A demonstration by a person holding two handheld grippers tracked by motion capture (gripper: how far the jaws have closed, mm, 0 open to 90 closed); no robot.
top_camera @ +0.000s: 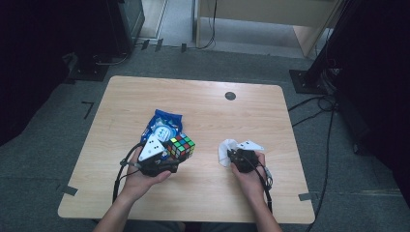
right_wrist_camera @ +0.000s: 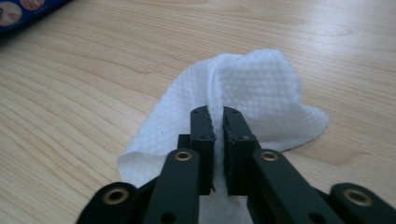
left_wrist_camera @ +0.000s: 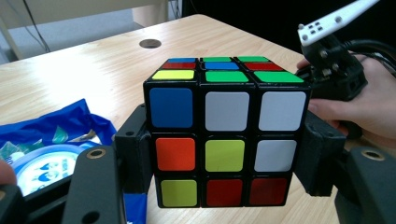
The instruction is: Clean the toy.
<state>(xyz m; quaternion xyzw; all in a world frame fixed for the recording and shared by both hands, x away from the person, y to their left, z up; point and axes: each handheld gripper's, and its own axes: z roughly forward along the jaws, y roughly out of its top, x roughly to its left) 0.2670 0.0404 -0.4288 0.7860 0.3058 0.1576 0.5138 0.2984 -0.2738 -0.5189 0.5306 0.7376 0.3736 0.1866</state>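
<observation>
The left gripper point(top_camera: 167, 155) is holding a scrambled puzzle cube point(top_camera: 182, 146) between its two black jaws, which are pressing on the cube's opposite sides in the left gripper view, so the jaws are standing about a cube's width apart. The cube point(left_wrist_camera: 224, 135) is sitting just above or on the wooden table point(top_camera: 203, 111); its underside is cut off at the bottom edge, so contact with the table is hard to judge. Behind and to the left of the cube a blue wipes packet point(top_camera: 162, 126) is lying on the table, partly hidden by the gripper and cropped at the frame's edge in the left gripper view point(left_wrist_camera: 51, 140).

The right gripper point(top_camera: 231, 157) is pinching a white wipe point(top_camera: 226, 150) near the table's right half, well apart from the cube. In the right gripper view the jaws are standing nearly together, with a fold of the wipe point(right_wrist_camera: 247, 88) caught in the narrow gap between them; the rest of the wipe is draping onto the wood, and its near edge is hidden beneath the jaws. From above, the hand is probably covering part of the wipe.
</observation>
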